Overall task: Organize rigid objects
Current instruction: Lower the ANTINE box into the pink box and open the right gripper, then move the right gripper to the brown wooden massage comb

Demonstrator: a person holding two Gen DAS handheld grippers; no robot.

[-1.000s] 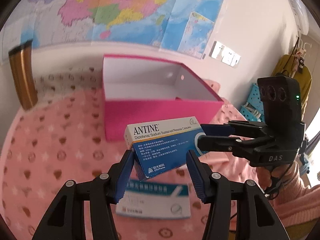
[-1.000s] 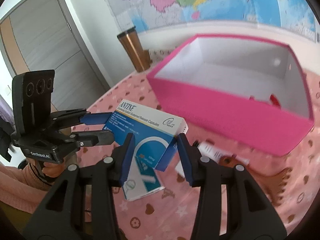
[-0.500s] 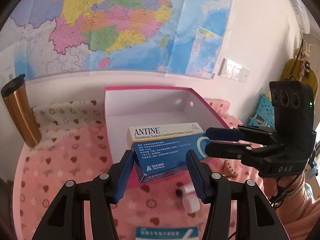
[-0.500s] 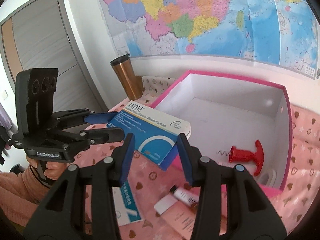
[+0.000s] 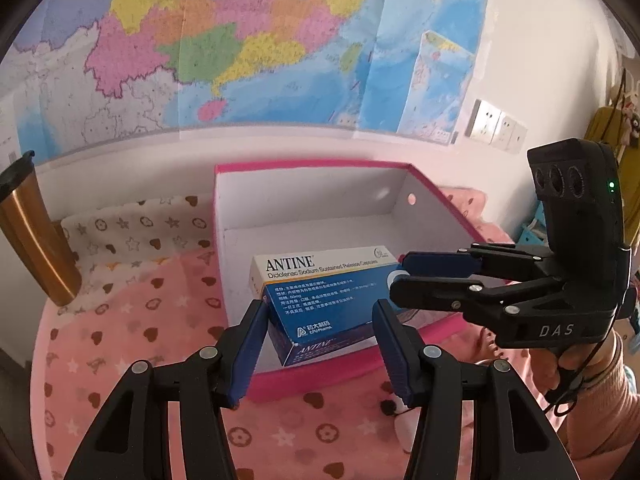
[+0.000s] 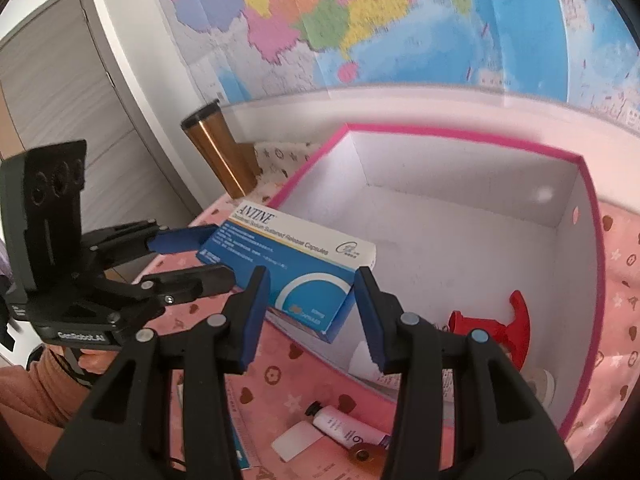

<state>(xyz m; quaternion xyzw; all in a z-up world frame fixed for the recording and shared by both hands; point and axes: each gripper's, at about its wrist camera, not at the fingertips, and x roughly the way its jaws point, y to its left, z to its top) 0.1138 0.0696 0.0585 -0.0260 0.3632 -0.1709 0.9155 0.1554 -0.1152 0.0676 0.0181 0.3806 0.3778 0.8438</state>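
We hold the blue-and-white cardboard ANTINE medicine box point(image 5: 320, 300) between both tools; our left gripper point(image 5: 318, 350) clamps one end and our right gripper point(image 6: 310, 312) the other, above the near wall of the white-lined pink storage box point(image 6: 472, 216); a red plastic corkscrew point(image 6: 496, 326) lies inside.

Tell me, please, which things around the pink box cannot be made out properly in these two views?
- Pale round item in the pink box, right wrist view: half hidden behind the right gripper, blurred.
- White cap on the cloth, left wrist view: mostly covered by the left gripper.
- Small Chinese print on the medicine box: too small to read.
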